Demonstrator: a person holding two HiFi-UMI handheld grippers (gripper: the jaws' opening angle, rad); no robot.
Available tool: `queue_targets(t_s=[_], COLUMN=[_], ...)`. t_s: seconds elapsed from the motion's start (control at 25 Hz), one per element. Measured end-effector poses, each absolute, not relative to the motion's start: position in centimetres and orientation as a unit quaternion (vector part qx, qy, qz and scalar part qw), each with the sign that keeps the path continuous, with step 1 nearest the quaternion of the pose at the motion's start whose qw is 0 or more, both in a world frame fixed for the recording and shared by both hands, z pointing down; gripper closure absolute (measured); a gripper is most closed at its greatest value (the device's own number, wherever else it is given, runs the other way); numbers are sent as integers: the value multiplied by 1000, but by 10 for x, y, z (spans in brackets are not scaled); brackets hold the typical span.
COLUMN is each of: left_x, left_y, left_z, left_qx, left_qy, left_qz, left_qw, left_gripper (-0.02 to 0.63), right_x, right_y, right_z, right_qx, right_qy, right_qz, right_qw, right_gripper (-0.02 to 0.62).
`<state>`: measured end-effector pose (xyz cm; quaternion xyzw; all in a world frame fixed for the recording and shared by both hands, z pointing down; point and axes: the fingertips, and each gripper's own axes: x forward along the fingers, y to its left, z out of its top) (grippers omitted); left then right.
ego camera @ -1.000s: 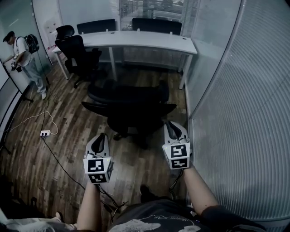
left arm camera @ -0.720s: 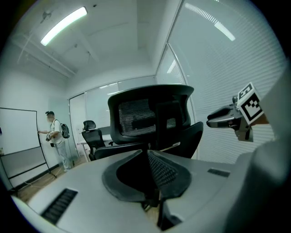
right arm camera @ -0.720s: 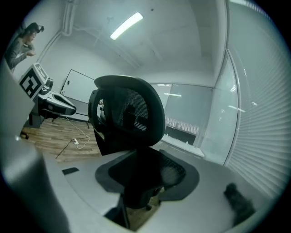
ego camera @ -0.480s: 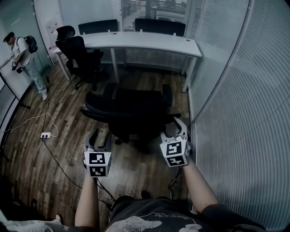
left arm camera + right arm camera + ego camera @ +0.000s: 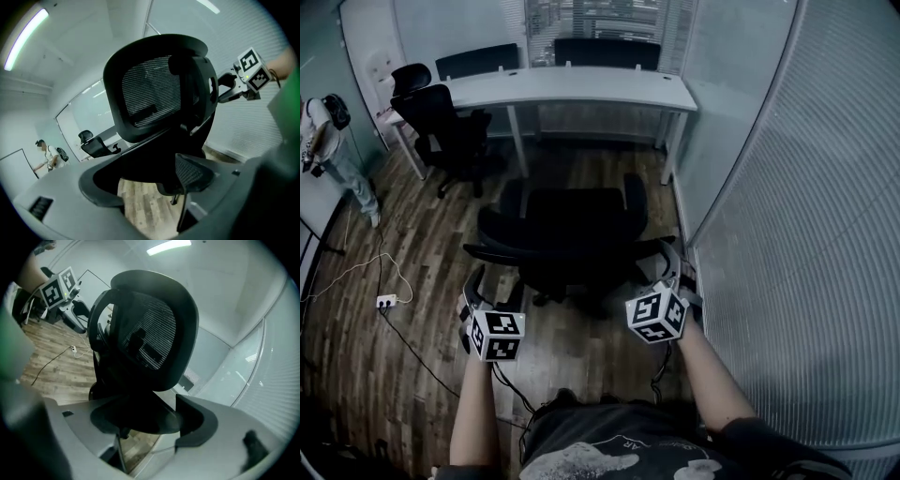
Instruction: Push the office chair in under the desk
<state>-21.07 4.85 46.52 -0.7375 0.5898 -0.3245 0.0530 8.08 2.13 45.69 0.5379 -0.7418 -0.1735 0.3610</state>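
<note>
The black office chair (image 5: 572,225) stands on the wood floor in front of the white desk (image 5: 581,86), its back turned toward me. Behind the backrest's left end is my left gripper (image 5: 492,289), and my right gripper (image 5: 677,269) is at its right end. Both have just been opening and now stand open, with no pad pressing on anything. In the left gripper view the mesh backrest (image 5: 154,89) rises just ahead of the left gripper (image 5: 154,187), with the right gripper (image 5: 234,86) beyond it. The right gripper view shows the backrest (image 5: 145,333) above the right gripper (image 5: 150,420).
A second black chair (image 5: 441,127) stands at the desk's left end, and two more chair backs (image 5: 478,58) show behind the desk. A person with a backpack (image 5: 328,141) is at far left. A power strip and cable (image 5: 386,301) lie on the floor. A glass wall (image 5: 787,234) runs close on the right.
Both grippers' jaws went from shut to wide open, and both have rolled. The left gripper has shifted left, toward the left end of the chair back.
</note>
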Motion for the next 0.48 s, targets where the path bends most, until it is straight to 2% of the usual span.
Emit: queue_targets(t_s=[0.24,0.48], left_x=[-228,-233], left_y=[24,-4], left_z=[472,473], left_qx=[-727,-718], left_qy=[563,541], left_qz=[-380,-416], left_qw=[102,138], left_gripper=[245,238], right_x=[85,88], right_y=[14,1], right_z=[470,472], right_qx=[539,546], right_qy=[-706,-688], right_qz=[-198,-202], right_qw=[415,432], right_gripper=[308,308])
